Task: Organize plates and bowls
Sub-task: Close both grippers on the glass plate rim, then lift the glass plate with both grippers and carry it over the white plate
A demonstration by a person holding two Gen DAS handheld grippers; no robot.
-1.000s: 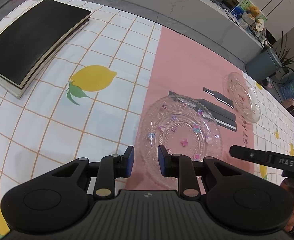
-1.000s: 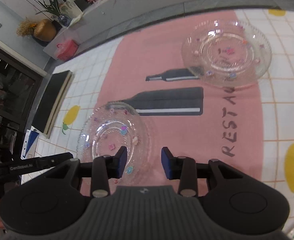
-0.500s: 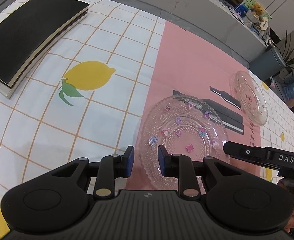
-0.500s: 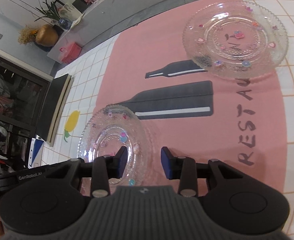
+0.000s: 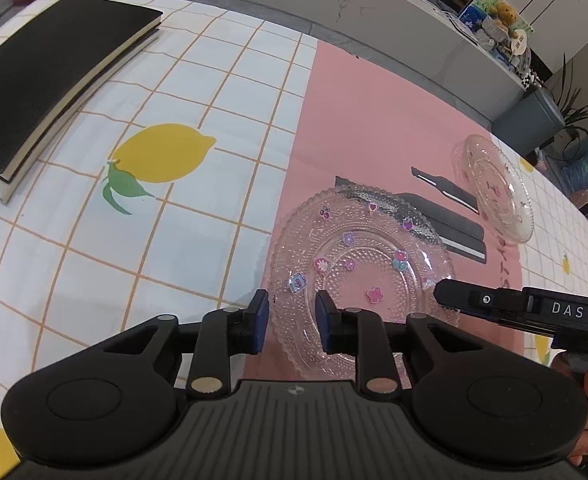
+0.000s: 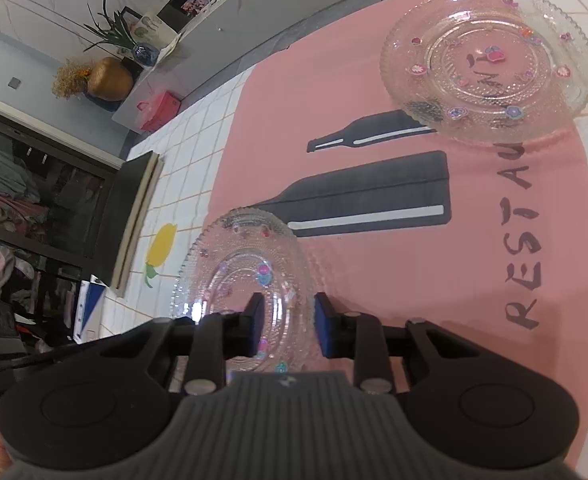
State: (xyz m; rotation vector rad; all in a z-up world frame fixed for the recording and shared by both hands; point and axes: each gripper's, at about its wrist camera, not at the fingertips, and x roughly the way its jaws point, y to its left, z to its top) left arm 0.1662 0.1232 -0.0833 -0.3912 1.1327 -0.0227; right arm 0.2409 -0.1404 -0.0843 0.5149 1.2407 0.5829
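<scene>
Left tool (image 5: 292,320) hovers at the near-left rim of the near plate (image 5: 357,264), a clear beaded glass dish dotted with small coloured stickers, lying flat on the pink panel of the table (image 5: 174,240) cloth. Its jaws have just been closing and stand narrowly apart with the rim between them; whether the pads press the glass I cannot tell. The right tool (image 6: 288,320) straddles the opposite rim, its jaws likewise just closing to a narrow gap, grip unclear through the glass. A second matching plate (image 6: 489,64) sits well apart, farther along the pink panel. Compared with a second ago, the right tool's tip has reached the near plate's rim, and the plate fills more of the right wrist view.
</scene>
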